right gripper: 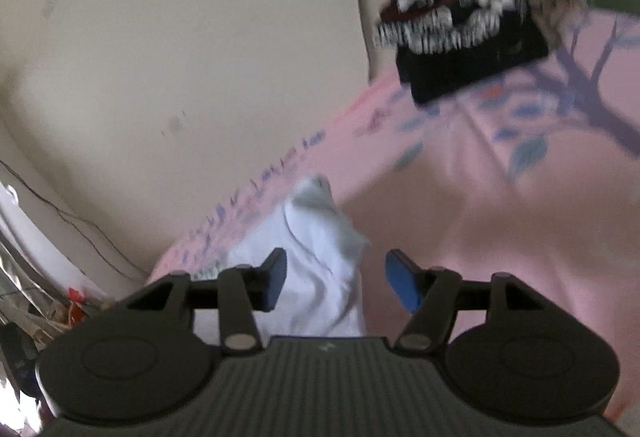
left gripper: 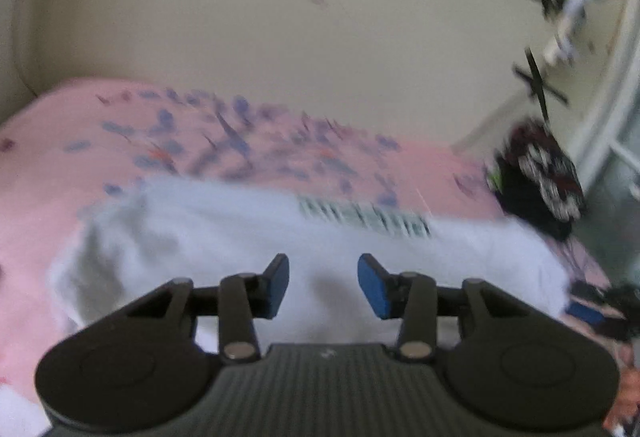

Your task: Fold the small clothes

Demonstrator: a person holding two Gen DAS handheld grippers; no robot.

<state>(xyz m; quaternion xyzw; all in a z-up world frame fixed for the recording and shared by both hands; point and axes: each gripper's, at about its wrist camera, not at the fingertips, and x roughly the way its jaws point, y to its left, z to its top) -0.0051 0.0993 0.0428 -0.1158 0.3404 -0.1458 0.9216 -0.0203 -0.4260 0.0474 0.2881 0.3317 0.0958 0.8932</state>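
Observation:
A white garment [left gripper: 248,237] with a dark striped print lies spread on the pink bedsheet [left gripper: 48,157]. My left gripper [left gripper: 323,285] is open and empty just above its near part. In the right wrist view the same white garment [right gripper: 320,257] shows as a rumpled strip with a raised corner. My right gripper [right gripper: 336,285] is open, its jaws either side of that strip, not closed on it. A folded black garment [right gripper: 464,25] with red and white print lies at the far end of the bed; it also shows in the left wrist view [left gripper: 540,177]. Both views are blurred.
The pink sheet [right gripper: 520,217] has a purple tree and leaf print. A cream wall [left gripper: 280,17] runs behind the bed. A white and black stand [left gripper: 568,17] is at the far right. Clutter [right gripper: 60,309] sits on the floor at left.

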